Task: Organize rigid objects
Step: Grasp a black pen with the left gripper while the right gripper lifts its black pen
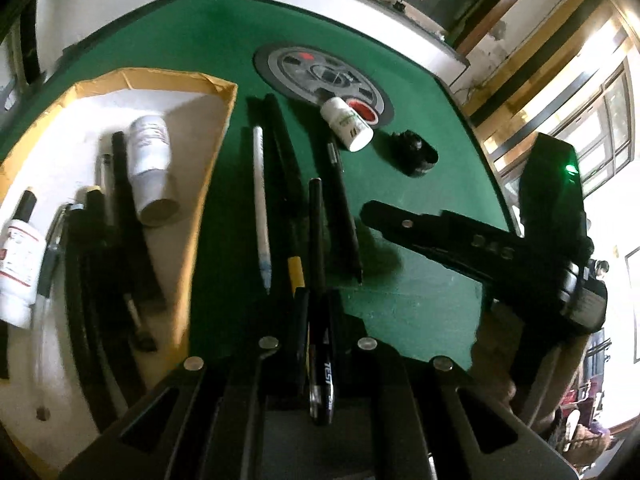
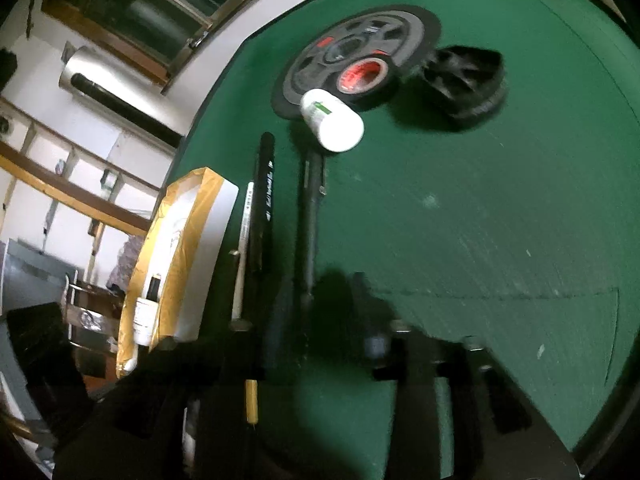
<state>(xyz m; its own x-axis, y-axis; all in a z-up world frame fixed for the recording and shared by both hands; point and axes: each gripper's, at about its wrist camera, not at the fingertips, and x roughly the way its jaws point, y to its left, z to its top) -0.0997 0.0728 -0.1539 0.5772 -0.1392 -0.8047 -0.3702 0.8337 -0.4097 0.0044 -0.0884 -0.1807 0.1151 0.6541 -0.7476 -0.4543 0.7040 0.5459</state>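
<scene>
Black pen, white lettering, clamped in left hand-held gripper; right hand-held gripper spread, empty.

Home game room: green-felt mahjong table

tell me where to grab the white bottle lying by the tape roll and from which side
Grip the white bottle across its round body, midway between cap and base. It lies on its side on the green table, base toward the cameras, cap end against the tape roll. Probably come from above, jaws straddling its curved flanks, which look clear; gripping end to end would hit the roll.
</scene>
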